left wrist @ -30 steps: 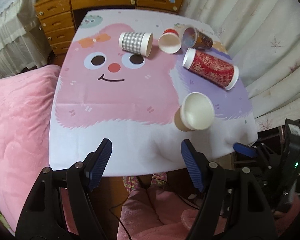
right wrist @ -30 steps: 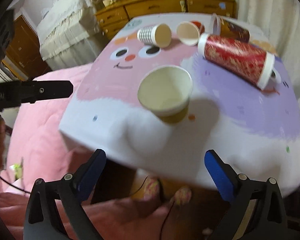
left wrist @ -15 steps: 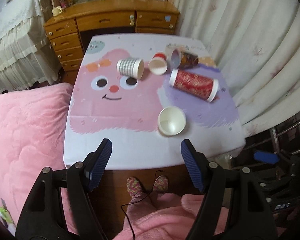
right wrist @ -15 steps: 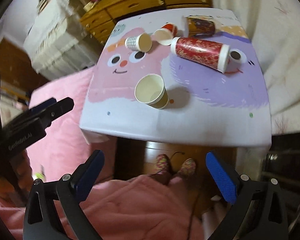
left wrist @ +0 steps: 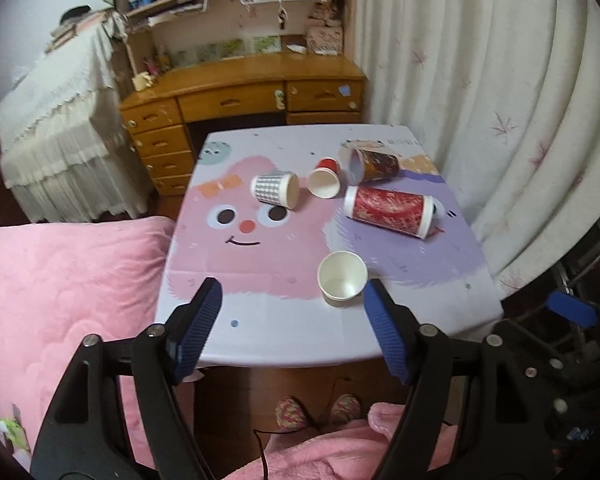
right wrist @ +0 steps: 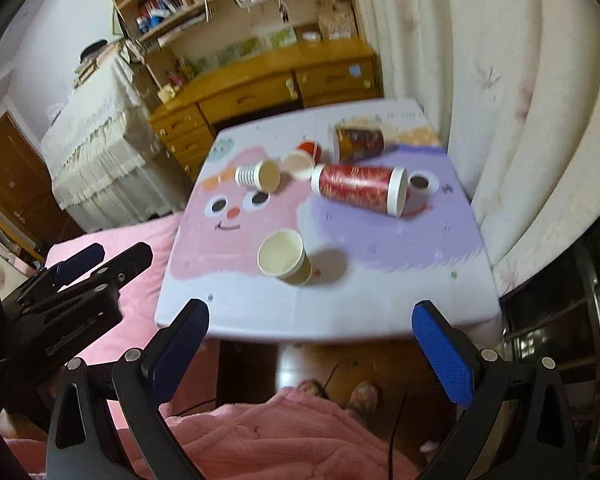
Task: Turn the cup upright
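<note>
A tan paper cup (left wrist: 342,284) (right wrist: 285,262) stands upright near the front of the table (left wrist: 260,328) (right wrist: 380,304). Four more cups lie on their sides farther back: a checked cup (left wrist: 275,189) (right wrist: 257,176), a small red cup (left wrist: 325,180) (right wrist: 302,158), a tall red patterned cup (left wrist: 389,210) (right wrist: 360,187) and a dark brown cup (left wrist: 374,165) (right wrist: 356,142). My left gripper (left wrist: 293,318) is open and empty, held back off the table's front edge. My right gripper (right wrist: 310,338) is open and empty, also in front of the table.
A white curtain (left wrist: 500,80) hangs along the table's right side. A wooden desk with drawers (left wrist: 240,100) stands behind the table. A pink blanket (left wrist: 60,300) lies to the left. A person's pink-clad legs and slippers (left wrist: 316,412) are below the table's front edge.
Both grippers have pulled back and up from the table, so the cups look smaller and farther away. The tan cup stays upright where it stood.
</note>
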